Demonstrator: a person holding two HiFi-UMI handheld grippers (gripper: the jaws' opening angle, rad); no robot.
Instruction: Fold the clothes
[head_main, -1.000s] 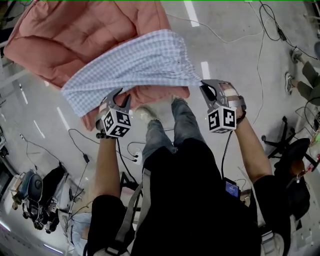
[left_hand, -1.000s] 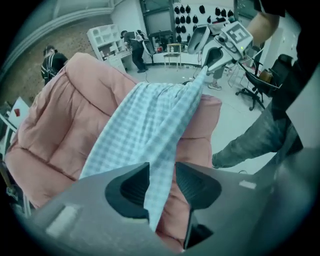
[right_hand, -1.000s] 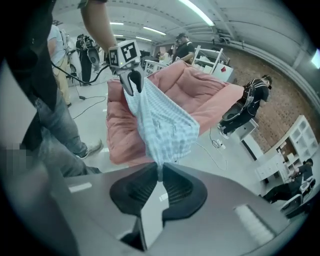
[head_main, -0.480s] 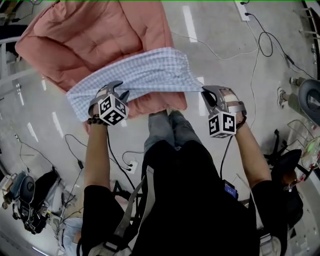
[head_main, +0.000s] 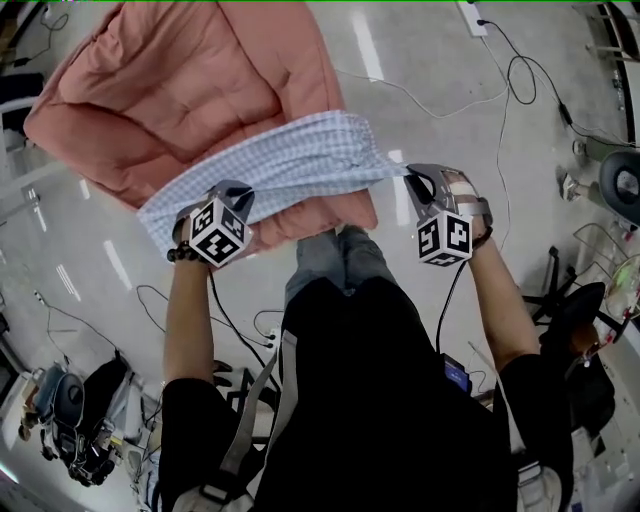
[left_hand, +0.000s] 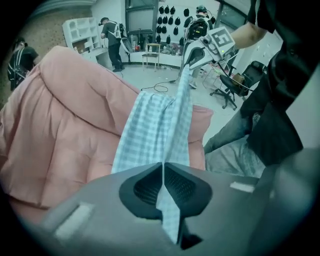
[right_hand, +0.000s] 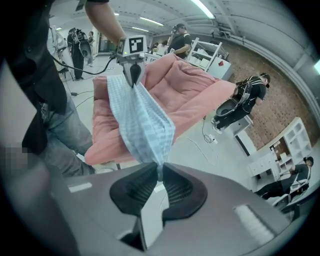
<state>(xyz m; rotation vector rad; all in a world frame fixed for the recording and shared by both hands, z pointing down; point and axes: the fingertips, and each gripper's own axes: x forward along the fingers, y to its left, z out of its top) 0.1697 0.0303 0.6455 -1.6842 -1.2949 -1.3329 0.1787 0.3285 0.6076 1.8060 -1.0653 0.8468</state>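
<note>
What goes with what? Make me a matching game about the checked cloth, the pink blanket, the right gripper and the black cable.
1 blue-and-white checked cloth
2 pink quilted blanket
3 right gripper
4 thin black cable

a lying on the grey floor
b shut on one end of the cloth
c held up, stretched out
d spread out below the cloth

Pairs: 1-c, 2-d, 3-b, 4-a

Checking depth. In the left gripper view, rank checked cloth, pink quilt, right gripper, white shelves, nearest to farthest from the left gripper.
1. checked cloth, in its jaws
2. pink quilt, just left
3. right gripper, cloth's far end
4. white shelves, back left
</note>
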